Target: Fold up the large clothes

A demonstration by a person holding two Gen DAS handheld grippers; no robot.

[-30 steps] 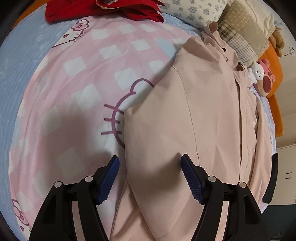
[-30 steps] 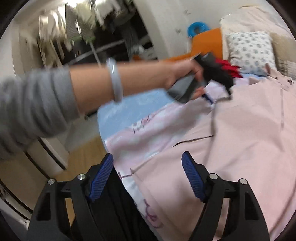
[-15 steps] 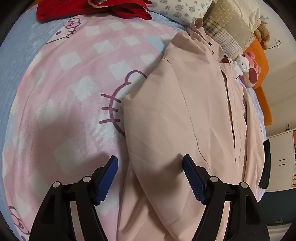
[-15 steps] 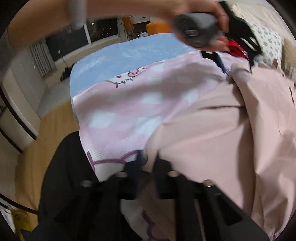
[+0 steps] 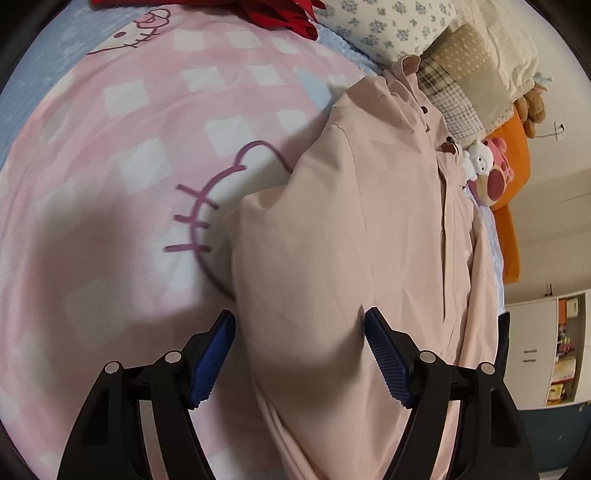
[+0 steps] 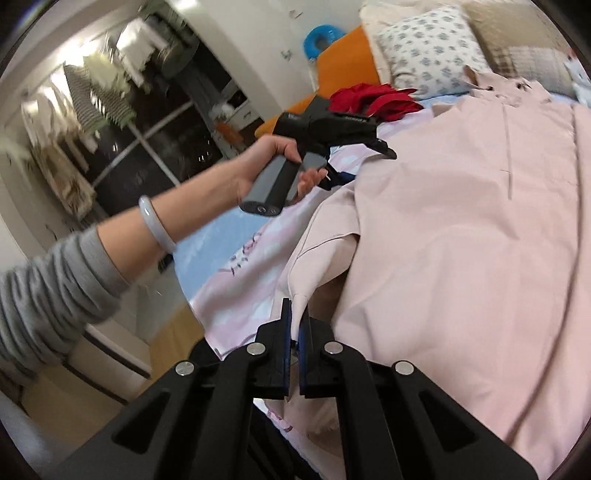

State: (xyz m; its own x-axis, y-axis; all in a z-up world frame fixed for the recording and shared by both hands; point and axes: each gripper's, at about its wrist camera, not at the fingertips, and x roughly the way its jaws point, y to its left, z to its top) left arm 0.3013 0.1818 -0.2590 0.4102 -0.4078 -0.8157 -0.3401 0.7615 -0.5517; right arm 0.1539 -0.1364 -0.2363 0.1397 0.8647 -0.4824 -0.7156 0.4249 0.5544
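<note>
- Left wrist view: your left gripper (image 5: 299, 354) hangs over the pink shirt (image 5: 369, 240) with its jaws wide apart, and nothing is pressed between the blue pads (image 5: 212, 360).
- The folded-over left side of the shirt lies under and between the two fingers; its edge runs just beside the left-hand pad.
- The shirt is spread on a pink checked blanket (image 5: 129, 155) printed with a cartoon cat outline, collar toward the pillows (image 5: 388, 26) at the head of the bed.
- A red garment (image 5: 291, 18) lies at the top edge of the blanket, apart from the shirt. A small plush toy (image 5: 484, 166) sits just beside the shirt's collar end.
- Right wrist view: your right gripper (image 6: 295, 339) has its jaws nearly together, pinching a corner of the pink shirt (image 6: 461, 240) where the cloth rises off the blanket in a small peak.
- From that pinch the fabric lifts and a fold opens with shadow under it; the rest of the shirt lies flat across the bed to the right.
- Your left hand (image 6: 273, 166), with a pale bangle (image 6: 157, 223) on the wrist and a grey sleeve (image 6: 48, 295) behind it, holds the other gripper over the shirt's far left edge.
- The red garment (image 6: 373, 98) and a flowered pillow (image 6: 428, 55) lie beyond it.
</note>
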